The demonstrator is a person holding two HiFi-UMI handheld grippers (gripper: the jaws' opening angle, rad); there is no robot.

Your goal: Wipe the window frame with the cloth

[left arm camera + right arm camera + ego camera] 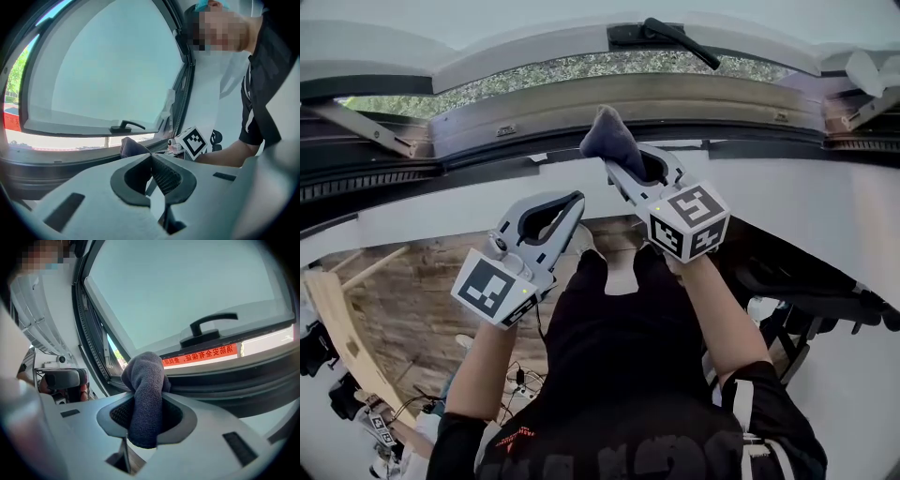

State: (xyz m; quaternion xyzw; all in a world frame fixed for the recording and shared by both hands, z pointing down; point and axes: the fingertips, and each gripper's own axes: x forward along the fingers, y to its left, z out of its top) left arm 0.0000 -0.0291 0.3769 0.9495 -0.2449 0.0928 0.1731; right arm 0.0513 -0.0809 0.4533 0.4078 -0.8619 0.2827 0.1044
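Observation:
My right gripper (623,164) is shut on a dark grey-blue cloth (607,134), whose bunched end pokes out toward the grey window frame (675,98). In the right gripper view the cloth (146,394) hangs folded between the jaws, close to the lower frame rail (225,376); I cannot tell whether it touches. My left gripper (572,208) is held lower and to the left, away from the frame, shut with nothing in it. The left gripper view shows the cloth (132,147) and the right gripper's marker cube (193,141) beyond the closed jaws.
The open sash carries a black handle (675,37), also seen as the handle (208,329) in the right gripper view. Metal stay arms (361,127) sit at the frame's left and right corners. A white sill (787,202) runs below. A wooden floor (403,309) and cables lie beneath.

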